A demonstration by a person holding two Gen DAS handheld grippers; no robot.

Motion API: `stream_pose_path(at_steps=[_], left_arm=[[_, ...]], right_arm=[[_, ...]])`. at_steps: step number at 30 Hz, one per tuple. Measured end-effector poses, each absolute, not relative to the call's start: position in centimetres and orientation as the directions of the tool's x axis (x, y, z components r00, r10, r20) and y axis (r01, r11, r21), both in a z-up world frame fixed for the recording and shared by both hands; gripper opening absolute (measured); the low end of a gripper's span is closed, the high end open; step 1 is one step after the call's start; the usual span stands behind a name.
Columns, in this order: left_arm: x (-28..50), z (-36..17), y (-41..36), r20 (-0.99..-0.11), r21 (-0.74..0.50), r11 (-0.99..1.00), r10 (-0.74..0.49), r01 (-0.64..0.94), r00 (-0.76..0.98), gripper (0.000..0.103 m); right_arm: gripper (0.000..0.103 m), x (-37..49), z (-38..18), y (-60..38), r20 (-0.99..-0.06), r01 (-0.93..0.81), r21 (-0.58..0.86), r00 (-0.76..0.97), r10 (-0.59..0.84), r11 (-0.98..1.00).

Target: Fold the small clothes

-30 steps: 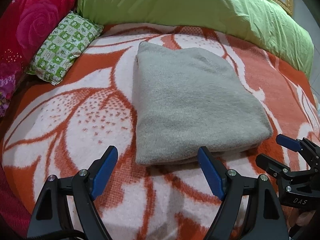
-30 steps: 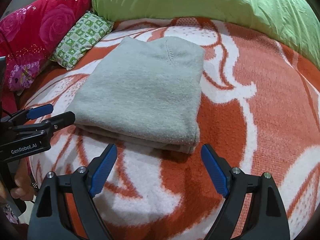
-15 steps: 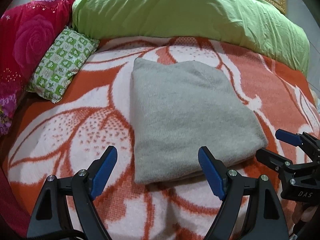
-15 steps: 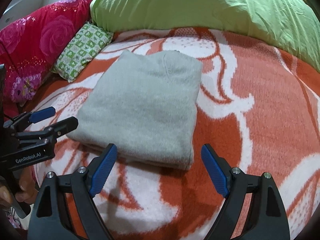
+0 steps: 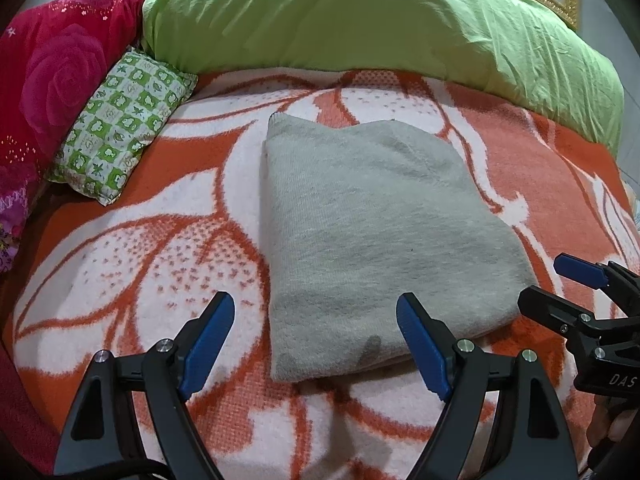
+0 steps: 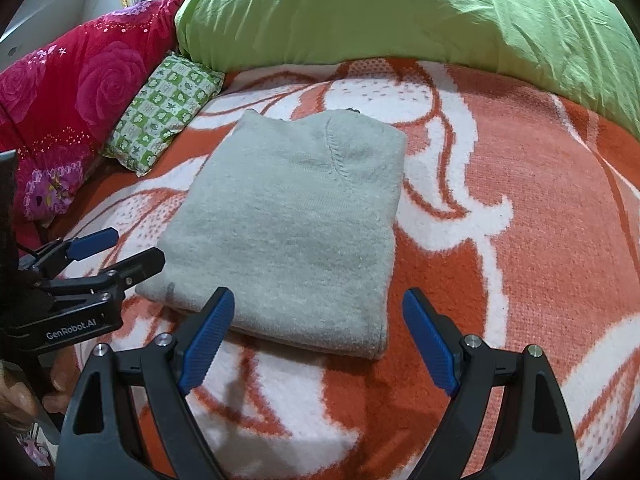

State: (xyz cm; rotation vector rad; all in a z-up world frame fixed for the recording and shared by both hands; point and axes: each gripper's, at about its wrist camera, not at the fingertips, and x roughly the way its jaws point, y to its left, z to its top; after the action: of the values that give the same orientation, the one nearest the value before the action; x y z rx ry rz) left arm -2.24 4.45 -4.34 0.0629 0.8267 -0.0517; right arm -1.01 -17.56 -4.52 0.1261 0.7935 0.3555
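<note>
Left wrist: sweater (image 5: 380,240) beyond tool (image 5: 316,316)

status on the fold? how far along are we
Done: the grey knit garment lies as a neat layered rectangle on the orange-and-white floral blanket. In hand: nothing; the left gripper and right gripper are both open and hold no cloth, near its front edge. Left: likely nothing for this piece, perhaps one more fold; no other unfolded clothes are visible.
</note>
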Motion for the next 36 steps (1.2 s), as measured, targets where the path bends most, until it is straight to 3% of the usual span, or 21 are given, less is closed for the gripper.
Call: stream_pose_path(at_steps=[36], left_arm=[[-2.12,-5.24,4.87,-0.761,0.02,0.997,-0.033,0.075,0.648,0.084]], right_arm=[[0.086,-0.49,-5.22,-17.32,-0.698,-0.265,0.255,0.616,0.367,0.93]])
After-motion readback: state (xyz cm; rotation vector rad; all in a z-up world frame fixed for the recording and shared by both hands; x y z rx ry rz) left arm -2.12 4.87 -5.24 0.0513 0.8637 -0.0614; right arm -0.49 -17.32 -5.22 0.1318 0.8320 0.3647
